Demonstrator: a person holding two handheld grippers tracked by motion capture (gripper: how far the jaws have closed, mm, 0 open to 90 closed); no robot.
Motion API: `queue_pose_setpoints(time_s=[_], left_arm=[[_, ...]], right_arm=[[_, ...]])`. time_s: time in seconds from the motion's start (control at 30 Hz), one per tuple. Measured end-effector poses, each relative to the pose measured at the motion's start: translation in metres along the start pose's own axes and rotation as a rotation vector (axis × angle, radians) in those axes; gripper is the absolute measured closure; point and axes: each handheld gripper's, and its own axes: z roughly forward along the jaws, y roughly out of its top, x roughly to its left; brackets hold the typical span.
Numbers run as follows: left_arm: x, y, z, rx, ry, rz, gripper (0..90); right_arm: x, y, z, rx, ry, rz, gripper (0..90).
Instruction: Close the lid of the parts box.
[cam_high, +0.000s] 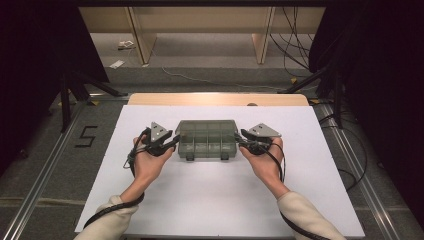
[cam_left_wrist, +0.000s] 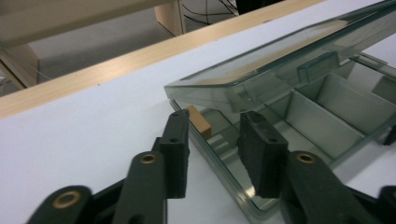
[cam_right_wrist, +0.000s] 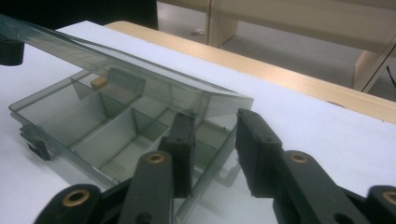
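With jaws apart, the left gripper (cam_high: 172, 144) and right gripper (cam_high: 241, 140) straddle opposite side walls of the clear compartment box (cam_high: 206, 140) mid-table, lid (cam_left_wrist: 280, 70) part-raised, apparently unclamped, a small wooden block (cam_left_wrist: 200, 122) inside, white tabletop (cam_high: 215, 200) open all around.

Black two-jawed tongs (cam_high: 170, 143) (cam_high: 243, 139) with brass-ringed pivots, grey three-cornered top plates, trailing black cables; cream sleeves (cam_high: 107, 220).
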Motion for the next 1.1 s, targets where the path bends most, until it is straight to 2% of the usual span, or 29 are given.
queue_pose_setpoints(time_s=[0.17, 0.33, 0.43, 0.53, 0.63, 0.73, 0.8, 1.0, 1.1], left_arm=[[-0.003, 0.0, 0.0, 0.035, -0.051, -0.008, 47.8], [-0.007, 0.002, 0.0, 0.083, -0.067, -0.008, 23.6], [-0.009, 0.004, -0.001, 0.101, -0.098, 0.0, 15.5], [-0.01, 0.007, -0.001, 0.107, -0.128, -0.001, 12.5], [-0.011, 0.01, -0.003, 0.098, -0.138, 0.009, 9.9], [-0.012, 0.015, -0.006, 0.079, -0.157, -0.007, 9.0], [-0.012, 0.019, -0.009, 0.041, -0.156, -0.012, 10.4], [-0.013, 0.025, -0.013, 0.009, -0.161, -0.027, 13.1], [-0.012, 0.027, -0.014, -0.01, -0.161, -0.049, 15.9]], right_arm=[[-0.002, -0.002, 0.0, 0.038, 0.044, -0.025, 53.7], [-0.002, -0.004, 0.002, 0.081, 0.09, -0.049, 36.4], [-0.003, -0.003, 0.002, 0.084, 0.118, -0.05, 29.7], [-0.003, -0.002, 0.001, 0.072, 0.146, -0.039, 24.0], [-0.002, 0.001, 0.001, 0.066, 0.159, -0.036, 21.3], [-0.001, 0.004, 0.0, 0.058, 0.175, -0.032, 20.3], [-0.001, 0.007, -0.001, 0.052, 0.178, -0.033, 20.2], [0.003, 0.015, -0.001, 0.029, 0.193, -0.021, 20.0], [0.004, 0.018, 0.0, 0.02, 0.196, -0.019, 20.1]])
